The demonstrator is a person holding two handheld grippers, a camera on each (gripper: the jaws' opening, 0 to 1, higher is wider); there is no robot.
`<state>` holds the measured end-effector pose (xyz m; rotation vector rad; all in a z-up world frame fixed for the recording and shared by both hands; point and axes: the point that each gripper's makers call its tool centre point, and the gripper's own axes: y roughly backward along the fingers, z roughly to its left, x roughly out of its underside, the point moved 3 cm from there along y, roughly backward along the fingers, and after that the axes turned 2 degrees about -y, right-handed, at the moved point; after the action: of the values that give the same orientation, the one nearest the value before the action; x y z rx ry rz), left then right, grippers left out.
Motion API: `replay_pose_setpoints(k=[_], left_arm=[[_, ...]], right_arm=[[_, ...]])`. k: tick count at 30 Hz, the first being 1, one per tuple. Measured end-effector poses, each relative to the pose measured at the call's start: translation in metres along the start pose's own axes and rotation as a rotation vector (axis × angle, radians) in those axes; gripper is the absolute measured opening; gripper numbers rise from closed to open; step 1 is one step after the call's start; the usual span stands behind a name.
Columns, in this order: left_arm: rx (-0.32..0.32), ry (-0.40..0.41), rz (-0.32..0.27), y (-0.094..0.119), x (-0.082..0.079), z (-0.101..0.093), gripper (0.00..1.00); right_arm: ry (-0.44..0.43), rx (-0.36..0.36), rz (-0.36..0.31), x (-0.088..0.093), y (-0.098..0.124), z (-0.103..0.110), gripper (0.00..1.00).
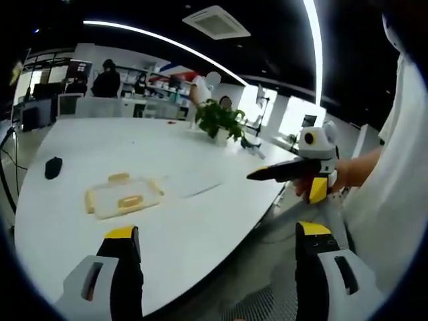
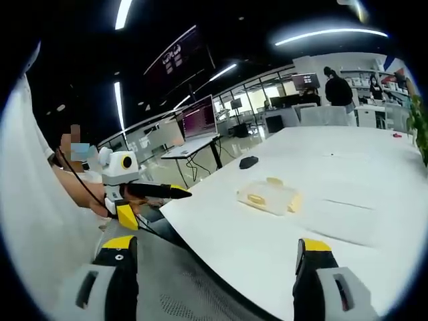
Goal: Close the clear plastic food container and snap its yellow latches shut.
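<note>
In the left gripper view, the left tongs (image 1: 217, 244) stand released, their two yellow-tipped jaws wide apart and holding nothing, over the near edge of the white surface (image 1: 167, 221). The clear plastic container (image 1: 124, 195) lies flat on that surface ahead of the left jaw, well apart from it, with yellow latches on its edges. Its lid seems to rest on it, though whether the latches are snapped down is too small to tell. A small dark object (image 1: 53, 167) lies on the surface farther off to the left of the container, and a potted plant (image 1: 220, 121) stands at the far side. The right tongs (image 1: 284, 172) come into this view from the right, held in a person's hand (image 1: 348, 175) off the edge of the surface, jaws pressed together and clenched on nothing.

In the right gripper view, the right tongs (image 2: 214, 257) show jaws set apart with nothing between them, so the two views disagree. The container (image 2: 269, 196) sits ahead between the jaws, well away.
</note>
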<state>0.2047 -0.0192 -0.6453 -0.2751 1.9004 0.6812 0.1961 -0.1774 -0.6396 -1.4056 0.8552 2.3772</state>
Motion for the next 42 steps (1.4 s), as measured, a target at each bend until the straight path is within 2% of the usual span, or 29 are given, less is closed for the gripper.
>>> replay_pose_setpoints(k=[12, 22, 26, 33, 37, 42], left_arm=[[-0.003, -0.004, -0.009, 0.001, -0.001, 0.002, 0.95], [-0.006, -0.009, -0.014, 0.001, -0.003, 0.0, 0.95], [-0.014, -0.033, -0.009, 0.001, -0.002, 0.001, 0.92], [-0.025, -0.033, -0.01, 0.002, -0.005, 0.002, 0.93], [-0.041, -0.036, -0.038, 0.001, -0.015, 0.005, 0.92], [-0.042, -0.091, -0.009, 0.0, -0.02, 0.006, 0.92]], right_arm=[[0.006, -0.004, 0.014, 0.001, -0.001, 0.001, 0.99], [-0.004, -0.006, -0.002, -0.001, 0.0, 0.001, 0.99], [-0.011, -0.002, 0.002, 0.0, 0.0, 0.0, 0.99], [-0.02, 0.001, -0.021, -0.007, 0.001, 0.0, 0.99], [-0.021, 0.001, -0.039, -0.016, 0.001, 0.0, 0.99], [0.013, 0.005, -0.045, -0.024, 0.001, -0.001, 0.99]])
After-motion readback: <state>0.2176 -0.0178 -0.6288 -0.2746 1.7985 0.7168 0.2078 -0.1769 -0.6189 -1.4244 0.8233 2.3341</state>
